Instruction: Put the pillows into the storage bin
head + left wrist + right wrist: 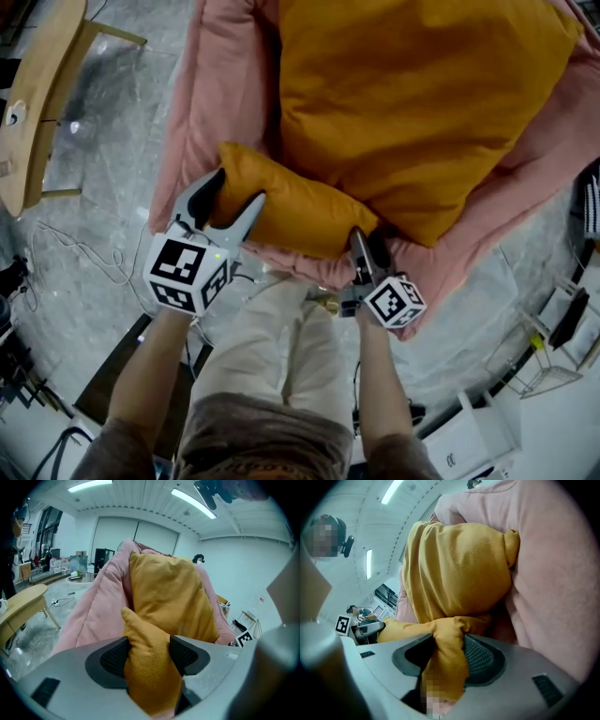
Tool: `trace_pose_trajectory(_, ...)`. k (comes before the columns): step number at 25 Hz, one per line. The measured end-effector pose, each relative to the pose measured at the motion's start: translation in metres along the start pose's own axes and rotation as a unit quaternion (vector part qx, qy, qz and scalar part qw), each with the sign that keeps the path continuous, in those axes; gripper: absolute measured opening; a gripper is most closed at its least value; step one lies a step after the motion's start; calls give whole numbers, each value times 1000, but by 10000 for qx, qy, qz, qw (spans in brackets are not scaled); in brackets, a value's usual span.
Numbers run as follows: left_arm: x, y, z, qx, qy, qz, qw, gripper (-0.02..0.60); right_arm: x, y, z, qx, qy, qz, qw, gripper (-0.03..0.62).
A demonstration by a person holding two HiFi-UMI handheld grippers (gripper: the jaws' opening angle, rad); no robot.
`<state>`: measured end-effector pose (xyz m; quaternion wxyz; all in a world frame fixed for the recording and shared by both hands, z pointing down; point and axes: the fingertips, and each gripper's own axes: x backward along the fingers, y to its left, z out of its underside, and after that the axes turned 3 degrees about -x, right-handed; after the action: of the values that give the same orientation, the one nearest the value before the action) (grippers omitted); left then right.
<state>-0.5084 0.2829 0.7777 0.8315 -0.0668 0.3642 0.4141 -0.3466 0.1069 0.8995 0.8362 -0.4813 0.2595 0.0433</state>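
Note:
A small orange pillow [291, 211] lies at the near edge of a big pink cushion [211, 103], under the front of a larger orange pillow [412, 103]. My left gripper [239, 187] is shut on the small pillow's left corner. In the left gripper view, both pads of the left gripper [149, 656] press into the orange fabric [145, 630]. My right gripper [367, 242] is shut on the pillow's right end. In the right gripper view, a bunched fold [445, 634] sits between the jaws of the right gripper [449, 651]. The larger pillow [454, 569] rises behind it against the pink cushion [553, 583].
A light wooden table [37, 103] stands at the far left. Loose cables [75, 253] trail over the grey floor beside it. White racks and boxes [544, 356] stand at the lower right. The person's legs in beige trousers [281, 347] are right against the cushion's near edge.

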Motion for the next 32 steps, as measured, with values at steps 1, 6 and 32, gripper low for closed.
trace_pose_trajectory(1,1,-1,1,9,44,38,10000,270,1,-1,2,-36,8,4,10000,201)
trace_pose_trajectory(6,9,-5,1,-2,157,77,9998,192,7,-2,8,-26,146,269,9995,139)
trace_pose_trajectory(32,192,-209,-172,-497,-611,982,9920,156,303,158,-139,580,-1049,673,9905,83)
